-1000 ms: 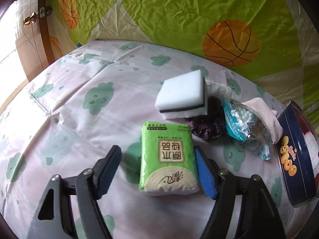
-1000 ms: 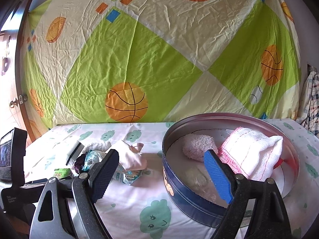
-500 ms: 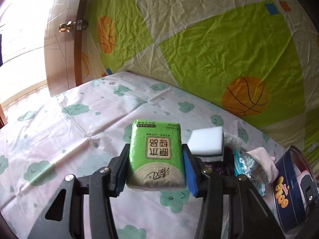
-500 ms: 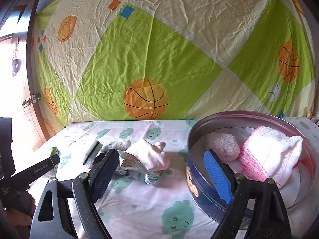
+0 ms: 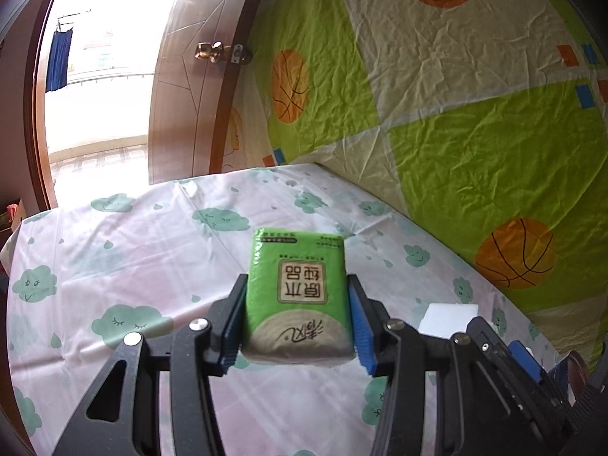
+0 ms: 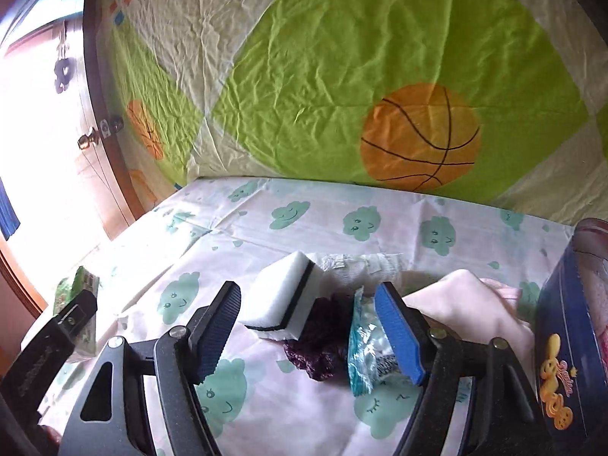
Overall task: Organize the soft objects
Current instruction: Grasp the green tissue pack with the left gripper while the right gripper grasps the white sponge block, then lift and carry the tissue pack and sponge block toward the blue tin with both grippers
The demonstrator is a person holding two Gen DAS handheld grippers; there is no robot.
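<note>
So the left gripper (image 5: 297, 325) has the green tissue pack (image 5: 298, 296) clamped between its blue pads (image 5: 361, 328), one pad pressed on each side, label facing up at the camera. The pack is up off the cloud-print sheet (image 5: 152, 250), which sits below and ahead of the jaws. Off to the right of that gripper you can just catch a corner of the white sponge (image 5: 448, 317) behind the other tool.

The right gripper (image 6: 309, 332) is spread wide with nothing between its pads. The sponge (image 6: 283, 298) is right in front of it, between the two fingers and a bit ahead, lying on top of a dark purple cloth (image 6: 323, 345). A teal crinkly packet (image 6: 364, 349) is just inside the right finger, and a pale pink cloth (image 6: 467, 304) is beyond that finger. The blue tin (image 6: 562, 353) is at the far right. Way left of this gripper, the tissue pack (image 6: 76, 285) peeks out past the other tool
</note>
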